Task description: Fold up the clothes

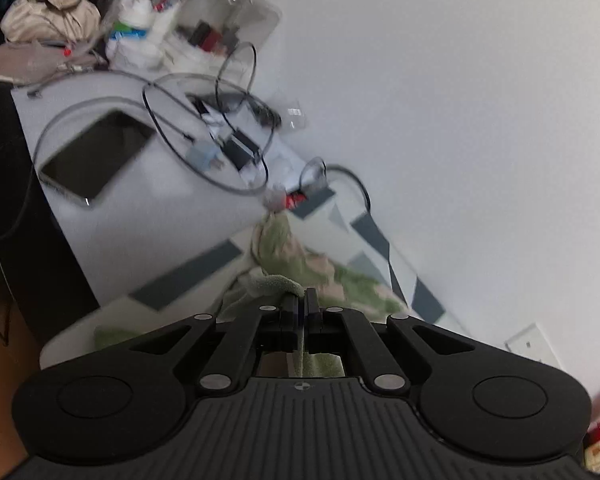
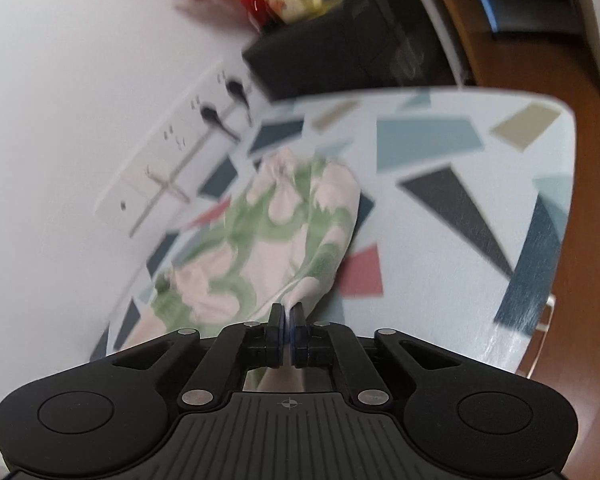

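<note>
**A:** Where does the cloth lie from each tool?

**B:** The soft green garment with pale pink flowers (image 2: 276, 232) runs straight out ahead of both. The black right-hand gripper (image 2: 287, 312) has its jaws pressed together on a thin edge of fabric, and the cloth stretches forward from there in one long band over the white table with coloured geometric patches (image 2: 440, 152), toward the wall.

**A:** And the other side?

**B:** The black left-hand gripper (image 1: 300, 300) is also pinched closed, with a green fold caught between its tips. In its view the garment bunches just past the tips, then trails away toward the tangle of dark cables (image 1: 220, 136) and the dark-screened tablet (image 1: 96, 156) on the plain white tabletop beyond.

**A:** So which is nearer?

**B:** Neither, as far as I can judge: each holds its own edge. The long axis runs away from the right-hand tool, so any fold would carry the held edges along that line. Both views are blurred, so I cannot tell which part of the garment each edge is, or whether this is an opening-out or a fold being laid over.
</note>
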`<state>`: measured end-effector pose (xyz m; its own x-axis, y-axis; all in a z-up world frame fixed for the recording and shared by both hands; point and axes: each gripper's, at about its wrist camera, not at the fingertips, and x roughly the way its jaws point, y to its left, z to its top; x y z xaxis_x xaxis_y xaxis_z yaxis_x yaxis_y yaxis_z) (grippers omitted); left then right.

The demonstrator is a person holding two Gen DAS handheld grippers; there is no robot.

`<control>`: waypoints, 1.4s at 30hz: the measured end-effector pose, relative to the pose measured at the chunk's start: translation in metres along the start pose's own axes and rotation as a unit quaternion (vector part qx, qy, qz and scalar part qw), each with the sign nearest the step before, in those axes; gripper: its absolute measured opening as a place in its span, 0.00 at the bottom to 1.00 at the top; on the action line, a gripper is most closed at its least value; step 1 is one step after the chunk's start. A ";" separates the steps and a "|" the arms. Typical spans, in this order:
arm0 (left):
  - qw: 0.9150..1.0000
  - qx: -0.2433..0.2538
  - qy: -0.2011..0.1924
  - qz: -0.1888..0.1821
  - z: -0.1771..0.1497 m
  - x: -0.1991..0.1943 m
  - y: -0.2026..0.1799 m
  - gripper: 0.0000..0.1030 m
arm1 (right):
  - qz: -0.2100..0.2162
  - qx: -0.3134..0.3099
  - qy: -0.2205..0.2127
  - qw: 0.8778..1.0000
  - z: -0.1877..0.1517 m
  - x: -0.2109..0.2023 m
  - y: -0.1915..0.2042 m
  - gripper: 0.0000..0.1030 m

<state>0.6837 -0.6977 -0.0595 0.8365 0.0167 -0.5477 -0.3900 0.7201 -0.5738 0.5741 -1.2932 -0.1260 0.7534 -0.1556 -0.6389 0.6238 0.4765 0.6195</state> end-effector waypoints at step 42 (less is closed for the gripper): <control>0.997 0.050 0.010 0.049 -0.013 0.003 -0.038 0.02 | 0.043 -0.008 -0.006 0.999 0.042 0.169 0.068 0.39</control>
<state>0.6964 -0.7342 -0.0471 0.7875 0.0769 -0.6114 -0.4283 0.7816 -0.4535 0.7528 -1.3237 -0.1729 0.8059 -0.1234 -0.5790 0.5539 0.5024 0.6639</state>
